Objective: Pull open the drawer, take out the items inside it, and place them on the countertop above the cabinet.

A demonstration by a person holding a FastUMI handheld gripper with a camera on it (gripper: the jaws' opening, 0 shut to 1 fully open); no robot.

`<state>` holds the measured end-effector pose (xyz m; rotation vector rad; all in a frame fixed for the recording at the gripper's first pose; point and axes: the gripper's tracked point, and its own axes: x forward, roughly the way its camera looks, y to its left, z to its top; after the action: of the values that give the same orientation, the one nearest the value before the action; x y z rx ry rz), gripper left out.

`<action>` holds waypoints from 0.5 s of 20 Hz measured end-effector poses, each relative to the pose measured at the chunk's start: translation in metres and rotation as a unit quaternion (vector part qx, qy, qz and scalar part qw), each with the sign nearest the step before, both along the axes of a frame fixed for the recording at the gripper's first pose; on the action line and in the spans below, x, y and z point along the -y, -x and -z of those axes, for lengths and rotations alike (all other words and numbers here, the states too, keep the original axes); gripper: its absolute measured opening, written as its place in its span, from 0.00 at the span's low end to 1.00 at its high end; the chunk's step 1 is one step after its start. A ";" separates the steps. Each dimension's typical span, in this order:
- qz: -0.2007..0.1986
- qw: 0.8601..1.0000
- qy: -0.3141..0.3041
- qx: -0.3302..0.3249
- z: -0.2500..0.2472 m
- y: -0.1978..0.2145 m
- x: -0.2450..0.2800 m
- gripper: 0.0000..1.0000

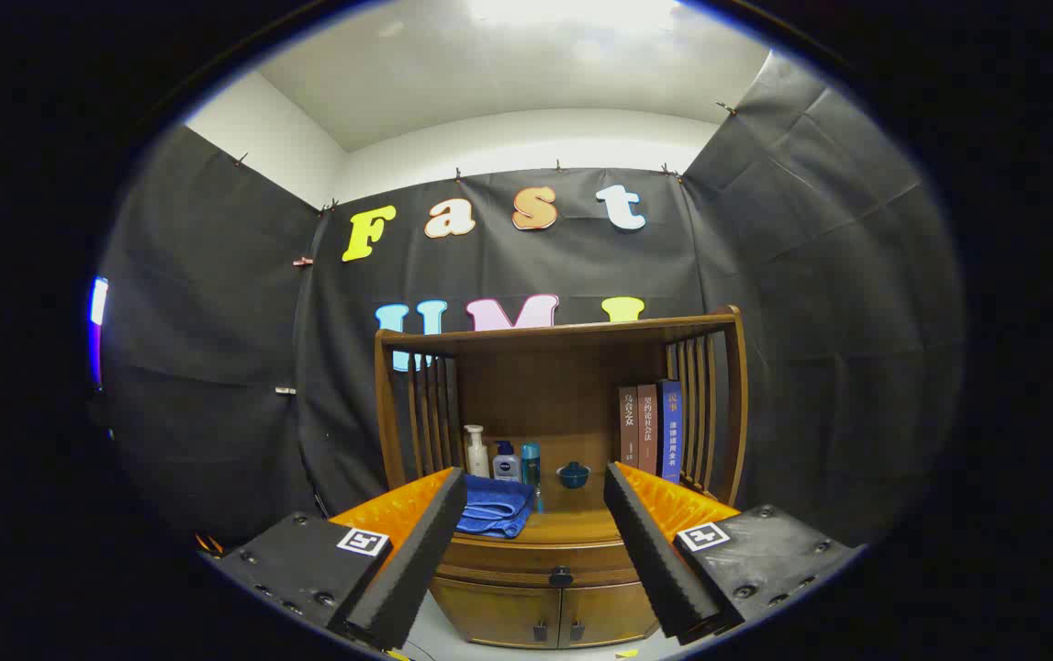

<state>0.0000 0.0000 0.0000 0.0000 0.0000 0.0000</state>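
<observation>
Gripper: my gripper [535, 500] is spread wide, holding nothing, fingers low in the frame.
Drawer: the drawer [535, 556] is closed, its dark knob [561, 576] between my fingers, beyond them.
Surface: the surface [572, 523] above it carries a blue towel [494, 507], three bottles [503, 456], a small teal bowl [573, 474].
Books: three books [650, 431] stand upright at centre right.
Cabinet doors: two cabinet doors [544, 615] shut at bottom centre.

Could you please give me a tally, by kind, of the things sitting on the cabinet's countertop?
Bottles: 3
Books: 3
Towel: 1
Bowl: 1
Total: 8
The gripper is open, short of the drawer.
</observation>
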 end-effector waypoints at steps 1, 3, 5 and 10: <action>0.000 1.000 0.001 -0.002 0.001 0.000 0.000 0.98; 0.000 1.000 0.001 -0.007 0.002 -0.002 -0.001 0.98; -0.002 1.000 0.000 -0.007 0.000 -0.002 -0.001 0.98; -0.003 1.000 0.002 -0.009 0.002 -0.006 -0.004 0.98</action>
<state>0.0062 0.0037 -0.0017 -0.0033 0.0188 0.0065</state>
